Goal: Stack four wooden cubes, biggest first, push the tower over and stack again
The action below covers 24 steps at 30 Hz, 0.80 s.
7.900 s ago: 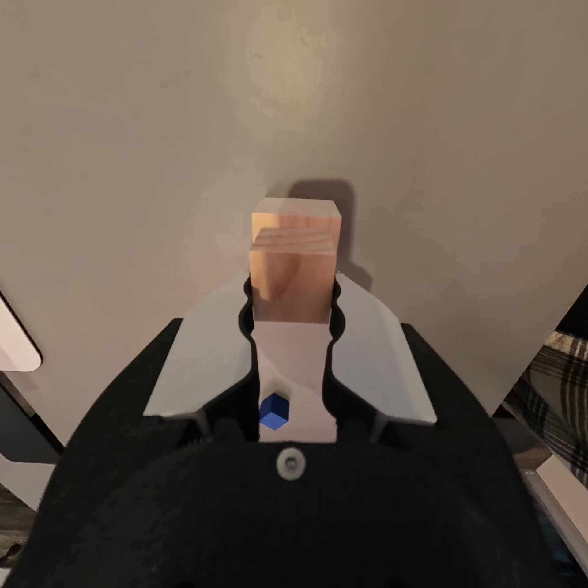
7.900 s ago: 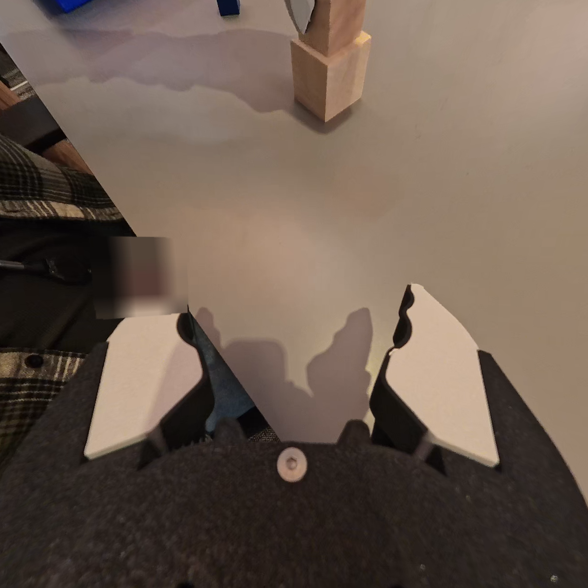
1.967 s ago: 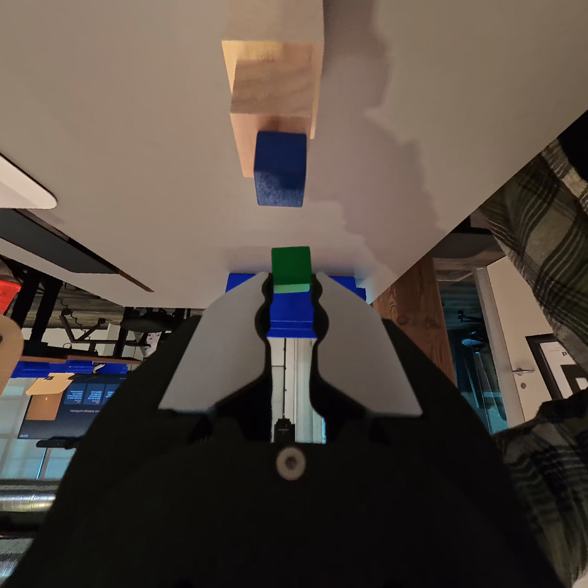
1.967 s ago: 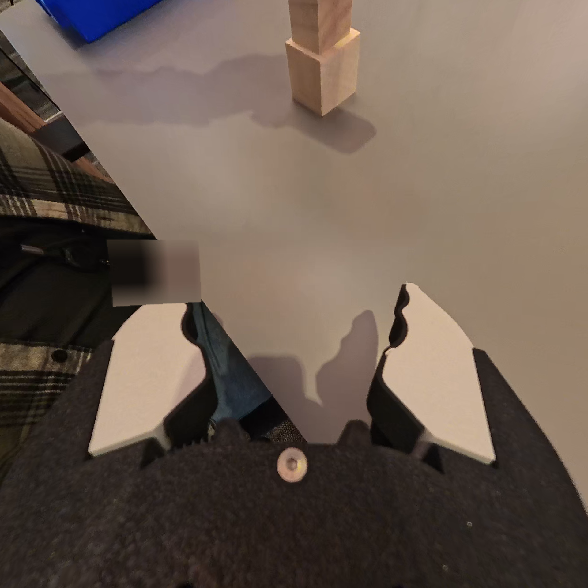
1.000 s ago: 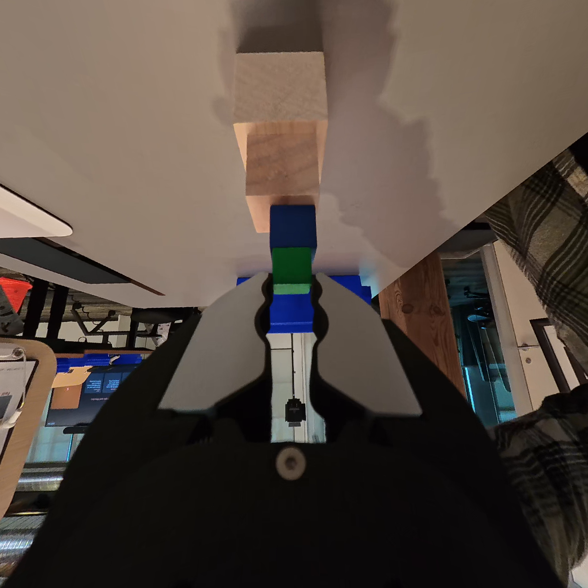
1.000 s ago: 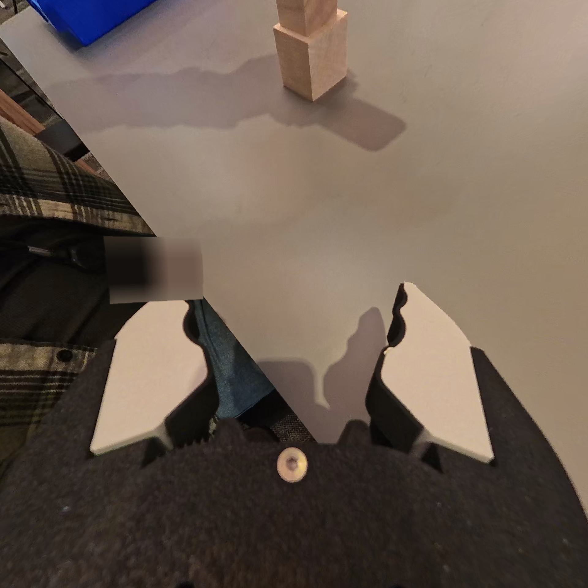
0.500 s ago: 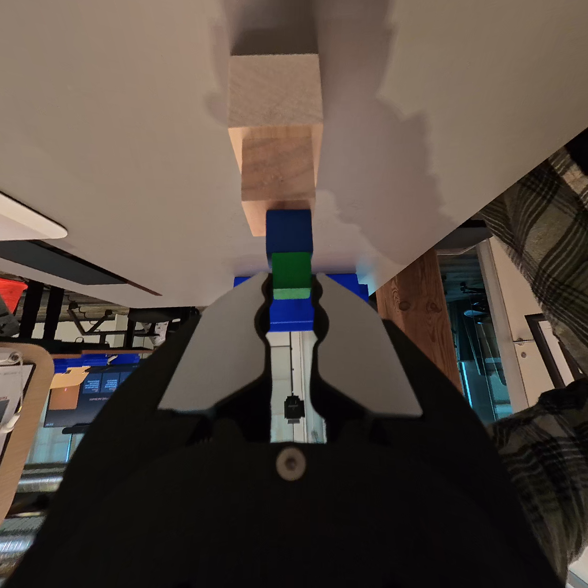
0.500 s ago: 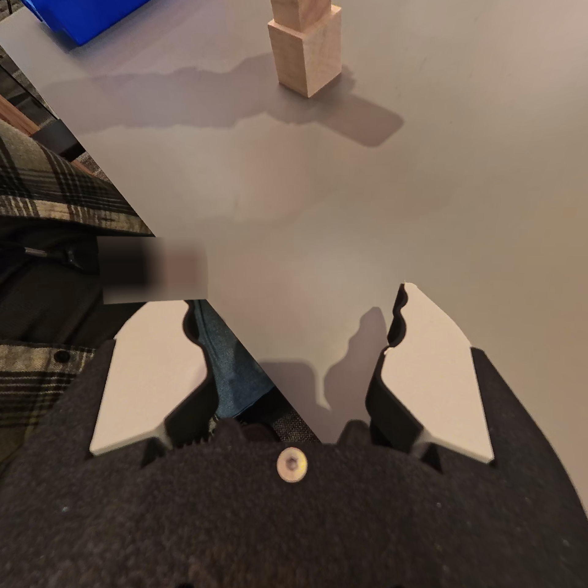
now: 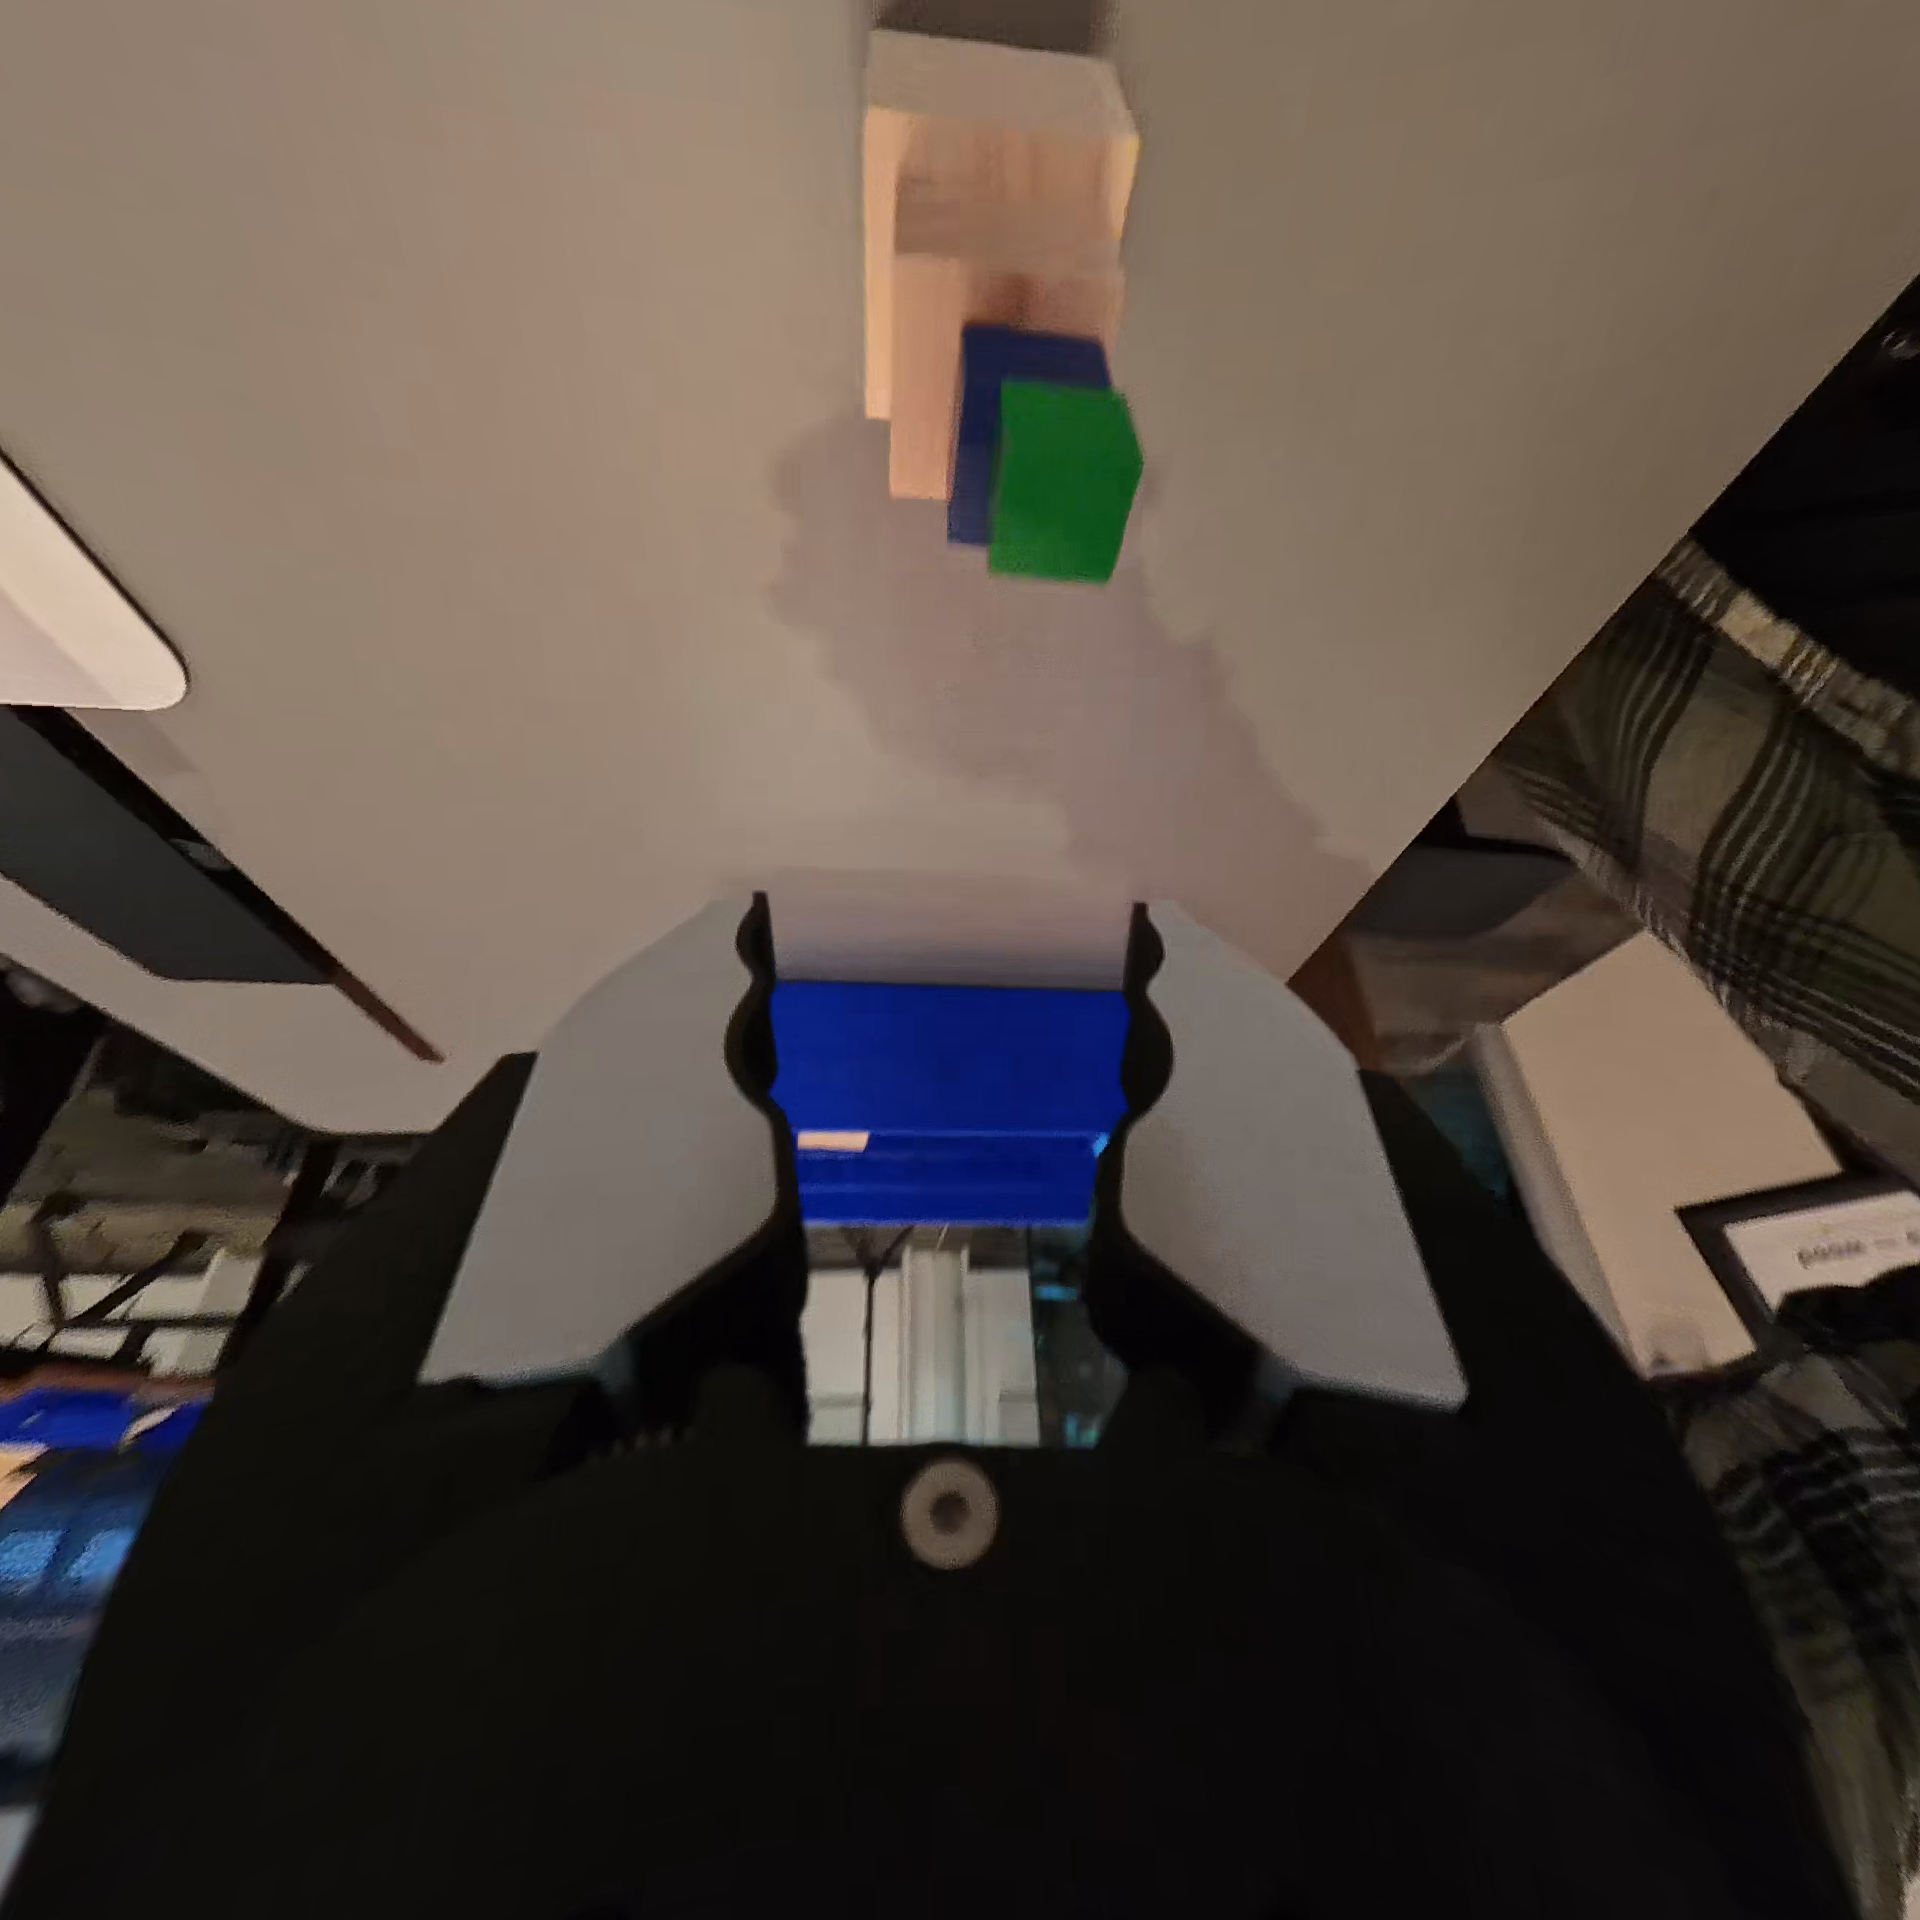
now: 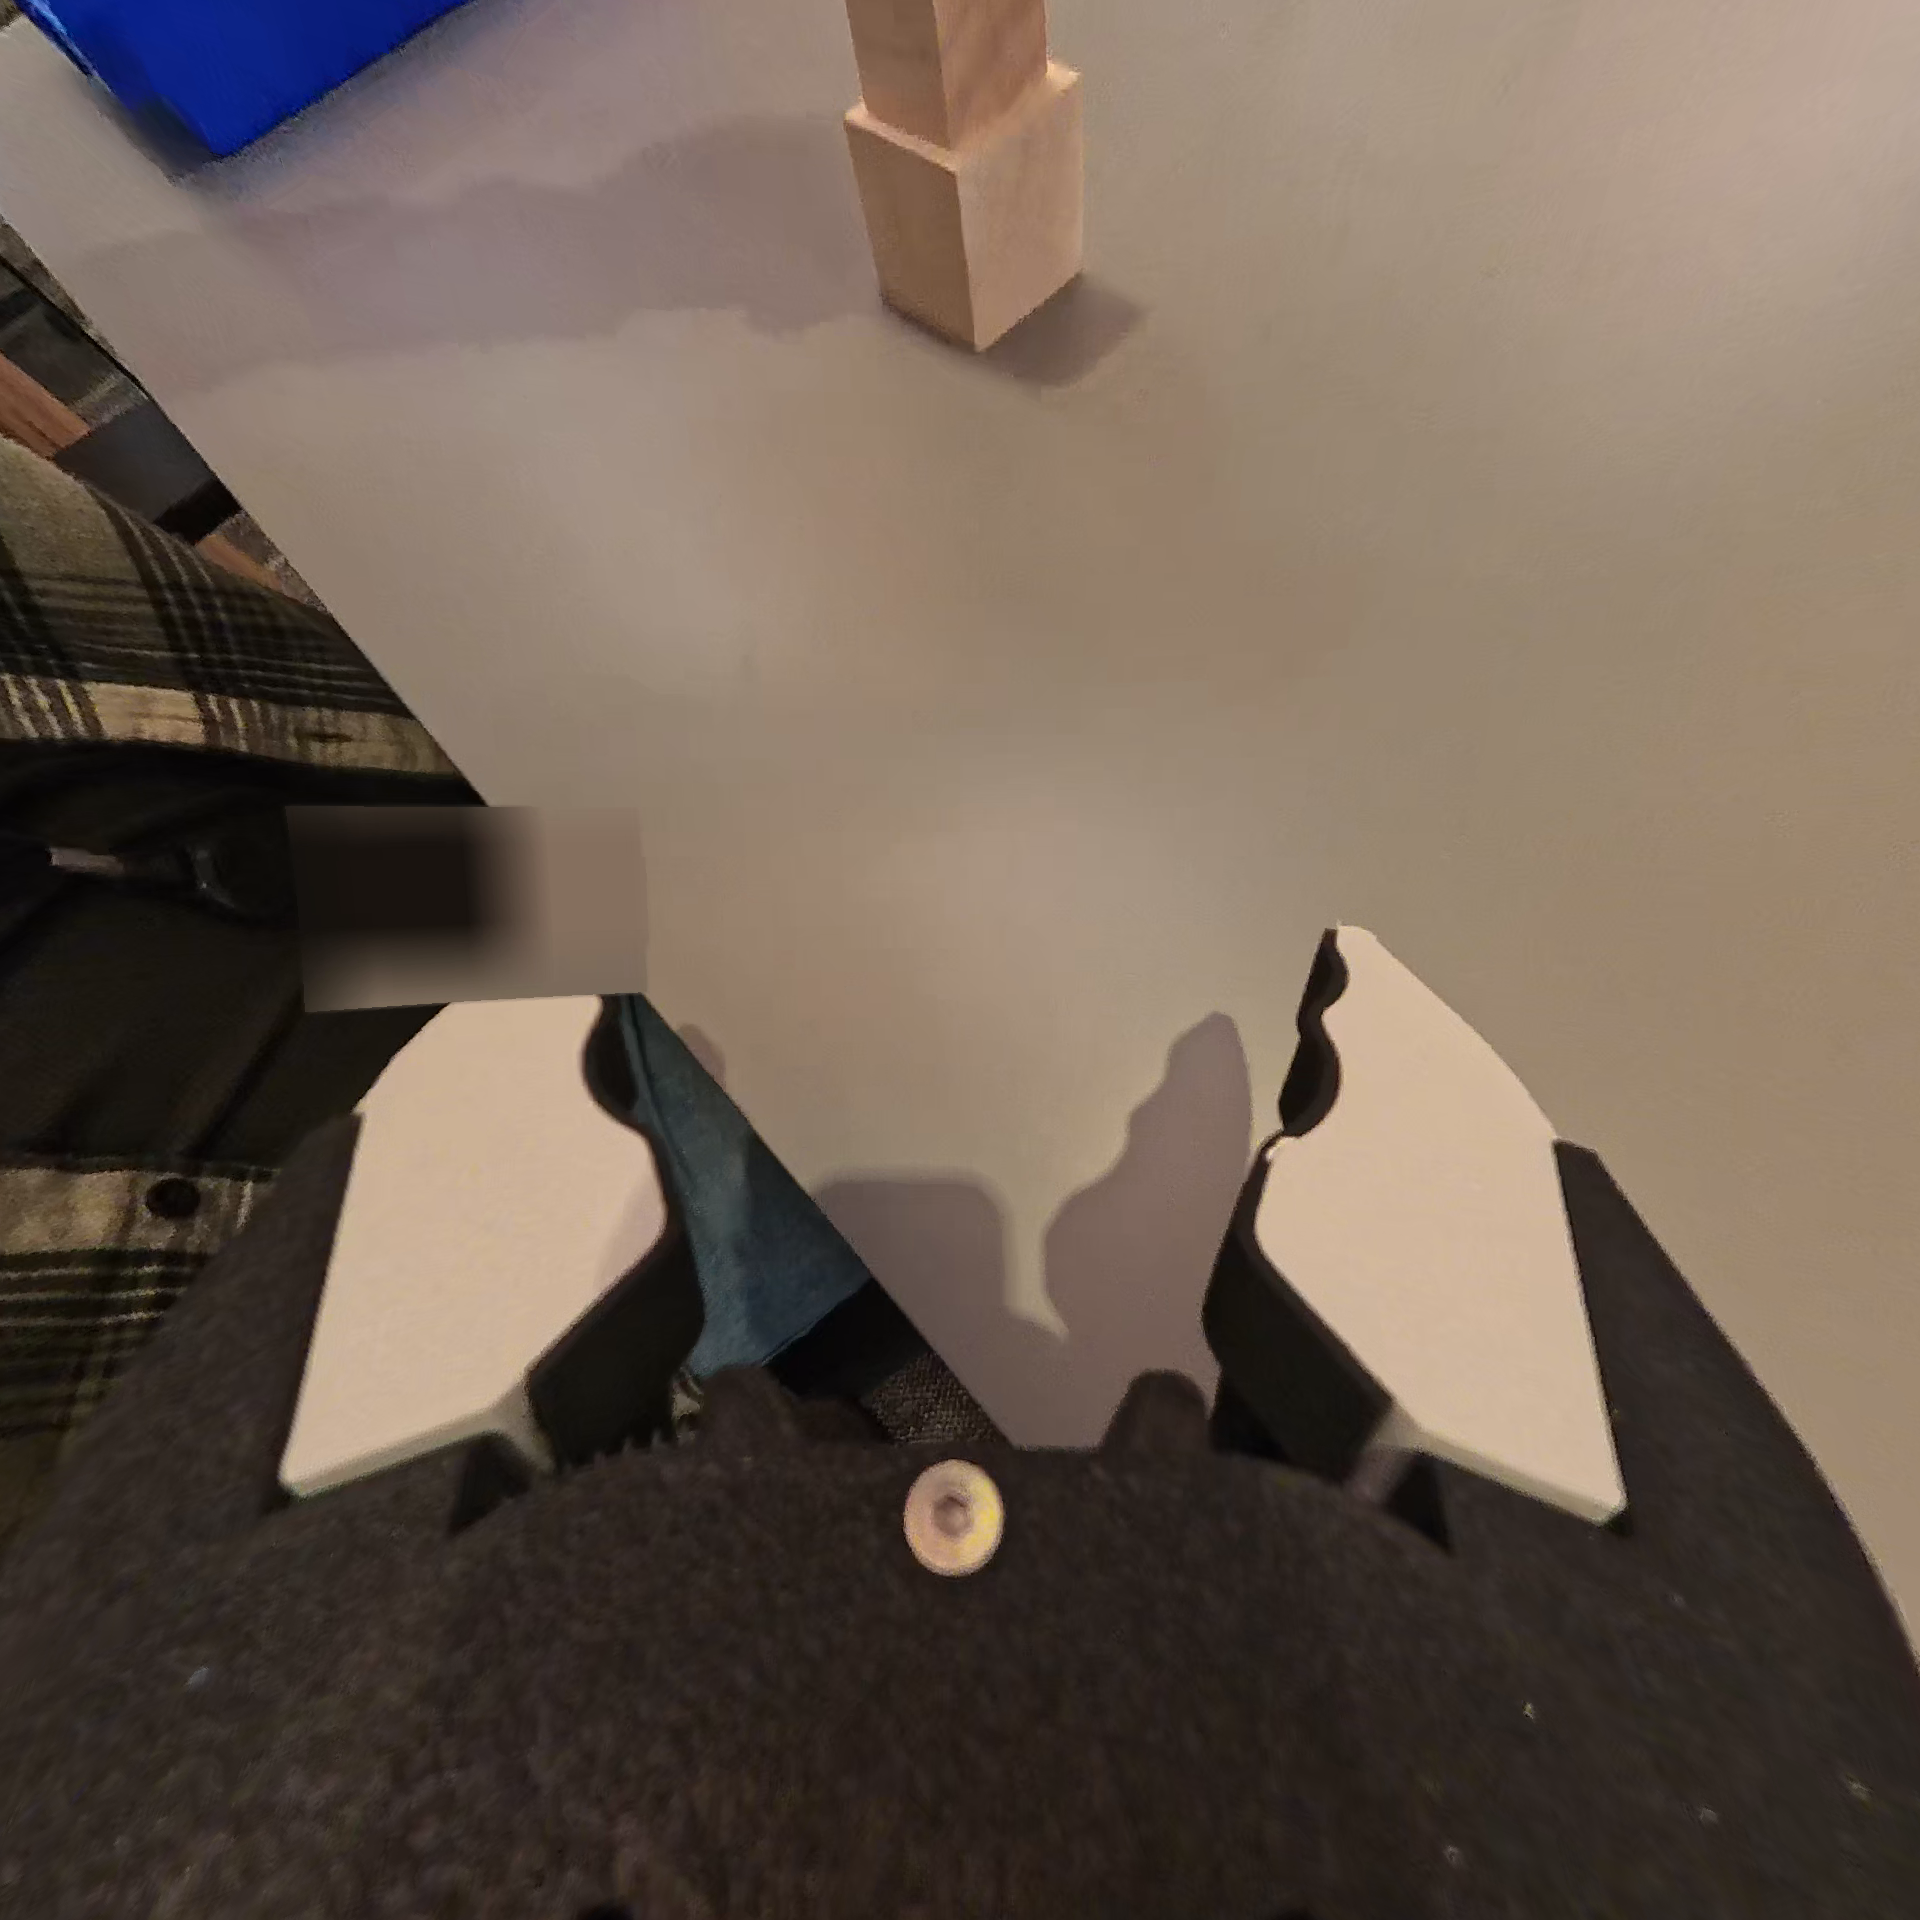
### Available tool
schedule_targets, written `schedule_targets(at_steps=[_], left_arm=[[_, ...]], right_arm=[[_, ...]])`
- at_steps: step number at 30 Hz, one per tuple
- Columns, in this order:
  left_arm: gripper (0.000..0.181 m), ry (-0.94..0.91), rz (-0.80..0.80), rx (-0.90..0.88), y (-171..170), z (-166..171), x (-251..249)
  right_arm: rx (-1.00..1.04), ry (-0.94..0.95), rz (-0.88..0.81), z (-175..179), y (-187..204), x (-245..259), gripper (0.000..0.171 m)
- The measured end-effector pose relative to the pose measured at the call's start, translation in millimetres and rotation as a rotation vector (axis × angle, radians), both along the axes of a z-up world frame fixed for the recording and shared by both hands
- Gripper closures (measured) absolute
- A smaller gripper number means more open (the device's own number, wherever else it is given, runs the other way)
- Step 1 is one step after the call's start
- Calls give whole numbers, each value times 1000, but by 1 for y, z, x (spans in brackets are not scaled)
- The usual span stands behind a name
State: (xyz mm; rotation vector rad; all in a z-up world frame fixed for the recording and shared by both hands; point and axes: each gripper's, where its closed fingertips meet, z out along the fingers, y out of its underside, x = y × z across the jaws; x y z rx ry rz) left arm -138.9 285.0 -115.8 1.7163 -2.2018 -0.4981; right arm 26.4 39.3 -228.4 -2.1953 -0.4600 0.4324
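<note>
In the left wrist view I look down along a tower on the grey table (image 9: 416, 416). A big pale wooden cube (image 9: 987, 114) is the base, then a smaller wooden cube (image 9: 920, 374), a blue cube (image 9: 977, 436) and a green cube (image 9: 1060, 478) on top. My left gripper (image 9: 945, 935) is open and empty, drawn back clear of the green cube. The right wrist view shows only the big cube (image 10: 977, 218) and the cube above it (image 10: 956, 42). My right gripper (image 10: 966, 997) is open and empty, low over the table's near edge, well short of the tower.
A blue bin (image 9: 945, 1049) shows between the left gripper's fingers, and at the table's far left in the right wrist view (image 10: 239, 52). A person's plaid sleeve (image 10: 156, 644) lies along the table edge at left. A white board (image 9: 62, 623) lies beside the table. The tips of one gripper are about 35 cm away from the tips of the other. My left gripper is the nearer one to the green cube (image 9: 1060, 478): about 7 cm, against 25 cm.
My left gripper has opened, let go of the green cube on top of the tower and pulled away from it. The right gripper has edged closer to the tower, still open.
</note>
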Motion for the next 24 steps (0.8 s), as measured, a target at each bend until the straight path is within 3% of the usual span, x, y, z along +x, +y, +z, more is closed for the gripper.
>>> schedule_targets(at_steps=[7, 16, 24], left_arm=[[106, -313, 96, -81, 19, -9, -45], [107, -1241, 67, -217, 2, -12, 13], [105, -1683, 202, -190, -10, -8, 9]], right_arm=[[7, -26, 37, 8, 17, -9, 50], [7, -33, 72, 10, 30, -26, 51], [9, -31, 31, 11, 36, -22, 54]])
